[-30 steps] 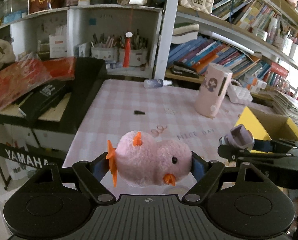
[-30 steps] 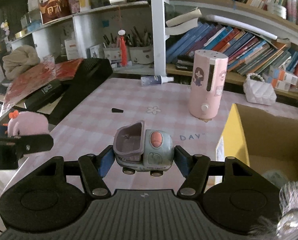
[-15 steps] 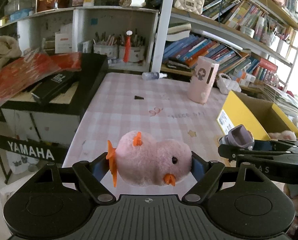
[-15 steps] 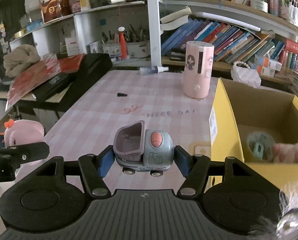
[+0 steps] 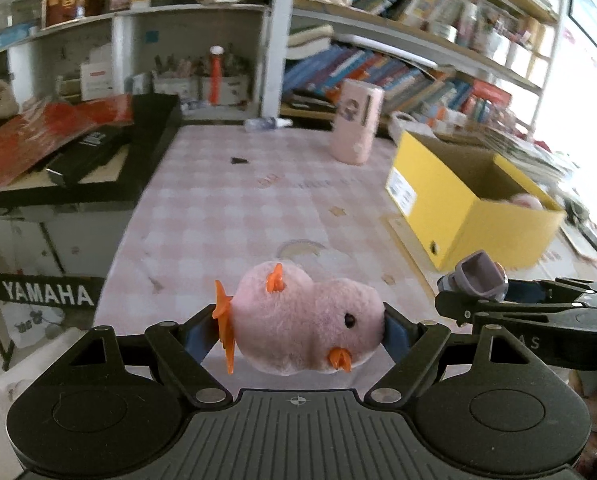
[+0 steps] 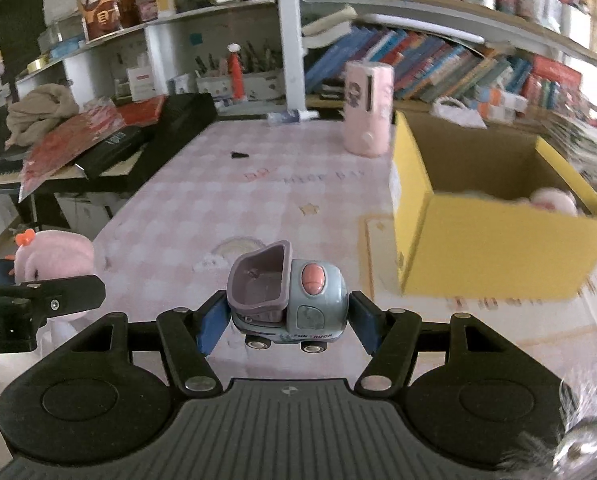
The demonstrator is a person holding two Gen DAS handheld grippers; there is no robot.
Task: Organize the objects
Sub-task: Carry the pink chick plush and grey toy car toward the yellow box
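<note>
My left gripper (image 5: 304, 330) is shut on a pink plush chick (image 5: 306, 322) with orange beak and feet, held above the near edge of the pink checked table (image 5: 226, 200). My right gripper (image 6: 286, 320) is shut on a small grey toy truck (image 6: 286, 300) with a purple bucket, also above the table's near part. The truck shows at the right of the left wrist view (image 5: 480, 278); the chick shows at the left of the right wrist view (image 6: 52, 260). An open yellow cardboard box (image 6: 494, 248) stands on the table's right side with a pink plush (image 6: 552, 202) inside.
A pink cylindrical humidifier (image 6: 368, 108) stands at the table's far side beside the box. A small black piece (image 6: 239, 155) and a lying bottle (image 6: 292, 117) are further back. A black keyboard stand with red papers (image 5: 58, 148) is left; bookshelves (image 5: 398, 68) are behind.
Both grippers have drawn back from the table and shelves with their toys still held. More of the table and the yellow box has come into view.
</note>
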